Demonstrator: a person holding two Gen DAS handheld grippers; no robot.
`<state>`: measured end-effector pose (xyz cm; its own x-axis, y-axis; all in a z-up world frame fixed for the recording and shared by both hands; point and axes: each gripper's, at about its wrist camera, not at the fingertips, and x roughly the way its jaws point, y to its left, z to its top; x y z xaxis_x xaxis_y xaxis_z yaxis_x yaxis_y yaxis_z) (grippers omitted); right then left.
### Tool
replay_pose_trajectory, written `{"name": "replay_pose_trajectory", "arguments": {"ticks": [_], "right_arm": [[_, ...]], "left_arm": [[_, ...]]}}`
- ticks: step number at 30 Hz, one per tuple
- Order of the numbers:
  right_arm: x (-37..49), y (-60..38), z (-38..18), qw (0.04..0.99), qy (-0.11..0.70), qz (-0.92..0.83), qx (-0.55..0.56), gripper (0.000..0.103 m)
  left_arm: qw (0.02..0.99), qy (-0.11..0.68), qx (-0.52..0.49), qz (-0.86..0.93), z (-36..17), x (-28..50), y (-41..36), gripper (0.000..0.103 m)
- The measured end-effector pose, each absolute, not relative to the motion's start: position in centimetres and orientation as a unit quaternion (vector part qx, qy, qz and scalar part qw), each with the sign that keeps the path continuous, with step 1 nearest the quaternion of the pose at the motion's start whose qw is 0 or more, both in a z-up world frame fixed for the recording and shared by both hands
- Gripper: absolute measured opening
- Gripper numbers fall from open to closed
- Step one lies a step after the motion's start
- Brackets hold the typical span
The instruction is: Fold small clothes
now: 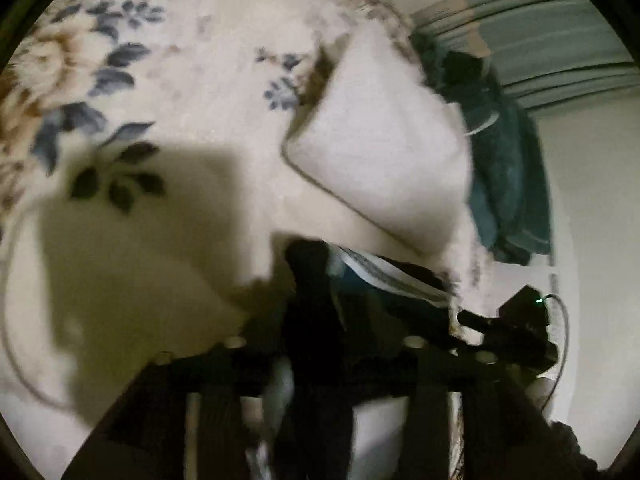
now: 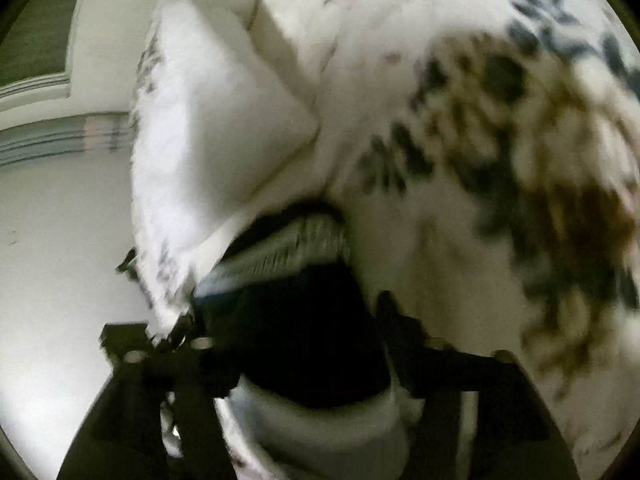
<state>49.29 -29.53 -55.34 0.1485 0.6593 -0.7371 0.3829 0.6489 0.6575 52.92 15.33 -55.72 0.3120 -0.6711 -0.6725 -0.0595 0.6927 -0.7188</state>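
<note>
A small dark garment with a grey-and-white striped waistband (image 1: pixel 384 276) lies bunched on the bed's near edge, below a white pillow (image 1: pixel 380 152). My left gripper (image 1: pixel 360 320) hovers over it, its black fingers apart and the dark cloth lying loose between them. The right wrist view shows the same waistband (image 2: pixel 280 252), with the dark cloth filling the gap of my right gripper (image 2: pixel 288 320), whose fingers also stand wide apart. The right gripper's body (image 1: pixel 516 324) shows at the left view's right side. Both views are blurred.
A cream blanket with blue and brown flowers (image 1: pixel 180 60) (image 2: pixel 480 120) covers the bed. The pillow (image 2: pixel 208 112) sits at the bed's edge with a thin cable (image 1: pixel 312 180) along it. A teal cloth (image 1: pixel 508 184) hangs beyond the pillow.
</note>
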Motion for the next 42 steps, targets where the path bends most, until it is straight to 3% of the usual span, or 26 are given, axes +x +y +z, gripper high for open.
{"name": "replay_pose_trajectory", "arguments": {"ticks": [1,2,5,11,20,24,27,28,29,31,39,42], "right_arm": [[47.7,-29.8,-54.7,0.632,0.646,0.120,0.411,0.064],[46.5,-30.1,-54.2,0.627,0.648,0.124,0.414,0.065],[40.1,-30.5,-52.6,0.606,0.662,0.133,0.421,0.074],[27.8,-28.6,-51.6,0.552,0.705,0.123,0.429,0.074],[10.1,-24.3,-56.0,0.480,0.761,0.096,0.425,0.076],[4.8,-21.3,-58.7,0.466,0.776,0.090,0.416,0.076],[2.7,-20.3,-60.2,0.469,0.779,0.080,0.408,0.075],[2.2,-19.6,-60.4,0.475,0.778,0.074,0.403,0.068],[1.7,-19.0,-60.3,0.488,0.774,0.067,0.397,0.042],[1.9,-17.6,-60.4,0.501,0.778,0.056,0.376,0.011],[1.3,-17.0,-58.1,0.551,0.767,0.052,0.324,0.006],[1.3,-17.2,-58.3,0.547,0.773,0.048,0.318,0.006]], "left_arm": [[0.740,0.544,-0.333,-0.212,-55.1,52.0,15.6,0.056],[0.741,0.540,-0.335,-0.217,-54.3,50.6,15.9,0.058],[0.732,0.536,-0.357,-0.223,-52.1,45.3,17.2,0.058],[0.733,0.559,-0.337,-0.193,-49.0,32.2,18.4,0.059],[0.667,0.657,-0.334,-0.114,-54.7,14.2,18.5,0.059],[0.658,0.682,-0.304,-0.099,-56.0,11.2,16.8,0.059],[0.680,0.677,-0.268,-0.086,-55.7,10.9,15.4,0.051],[0.690,0.672,-0.258,-0.083,-55.4,10.8,15.0,0.020],[0.692,0.671,-0.254,-0.079,-55.1,10.8,14.7,0.006],[0.703,0.658,-0.259,-0.077,-54.6,10.6,14.5,0.005],[0.686,0.623,-0.364,-0.091,-53.1,8.9,17.4,0.004],[0.684,0.635,-0.348,-0.090,-54.1,8.4,17.1,0.004]]}}
